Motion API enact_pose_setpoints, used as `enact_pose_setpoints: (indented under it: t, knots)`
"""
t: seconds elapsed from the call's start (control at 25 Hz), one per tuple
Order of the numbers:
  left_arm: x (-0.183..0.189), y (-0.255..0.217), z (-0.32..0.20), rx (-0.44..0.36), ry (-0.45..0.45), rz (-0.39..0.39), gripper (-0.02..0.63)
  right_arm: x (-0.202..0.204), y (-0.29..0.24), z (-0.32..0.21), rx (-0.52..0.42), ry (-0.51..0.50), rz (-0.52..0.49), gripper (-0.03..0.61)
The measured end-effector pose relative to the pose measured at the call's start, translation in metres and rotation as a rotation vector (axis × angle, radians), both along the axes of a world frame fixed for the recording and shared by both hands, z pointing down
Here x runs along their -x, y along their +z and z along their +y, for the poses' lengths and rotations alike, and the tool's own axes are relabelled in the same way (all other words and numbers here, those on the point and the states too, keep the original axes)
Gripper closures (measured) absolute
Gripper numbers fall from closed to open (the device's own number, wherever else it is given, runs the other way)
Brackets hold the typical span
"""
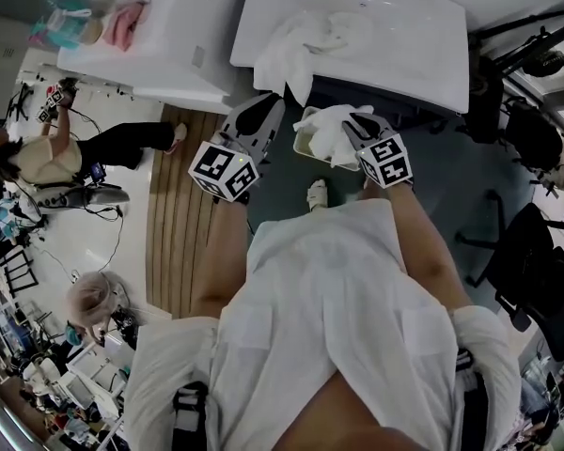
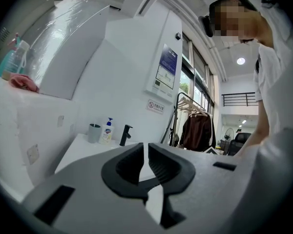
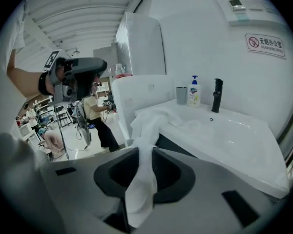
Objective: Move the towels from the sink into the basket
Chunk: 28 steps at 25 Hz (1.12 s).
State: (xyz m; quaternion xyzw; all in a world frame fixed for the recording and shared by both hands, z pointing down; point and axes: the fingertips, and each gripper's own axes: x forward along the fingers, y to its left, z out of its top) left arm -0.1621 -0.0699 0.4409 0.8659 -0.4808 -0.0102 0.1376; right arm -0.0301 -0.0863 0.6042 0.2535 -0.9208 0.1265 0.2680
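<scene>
The held towel [image 1: 331,128] hangs bunched from the right tool [image 3: 146,150], whose jaws are clamped on a narrow fold of it. A grip this near the edge probably lets the bulk drape into the basket [image 1: 304,141] just beneath. Ahead of this tool, the second towel [image 1: 291,54] lies over the front lip of the sink [image 1: 404,45] — not yet moved. The left tool [image 2: 146,147], alongside, has its jaws together on nothing — apparently kept clear of the drop.
</scene>
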Motion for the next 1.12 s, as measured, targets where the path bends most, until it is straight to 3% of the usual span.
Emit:
enact_pose_setpoints:
  t: [0.28,0.56,1.12]
  knots:
    - [0.001,0.0,0.002,0.001,-0.018,0.003,0.58,-0.003,-0.036,-0.027,-0.072,0.085,-0.095,0.502]
    - [-0.005,-0.008,-0.01,-0.022,-0.008,0.017,0.58,-0.033,-0.079,-0.041,-0.136,0.167,-0.18,0.502]
    - [-0.019,-0.016,-0.028,-0.042,0.036,0.021,0.58,-0.053,-0.113,-0.055,-0.206,0.199,-0.205,0.5]
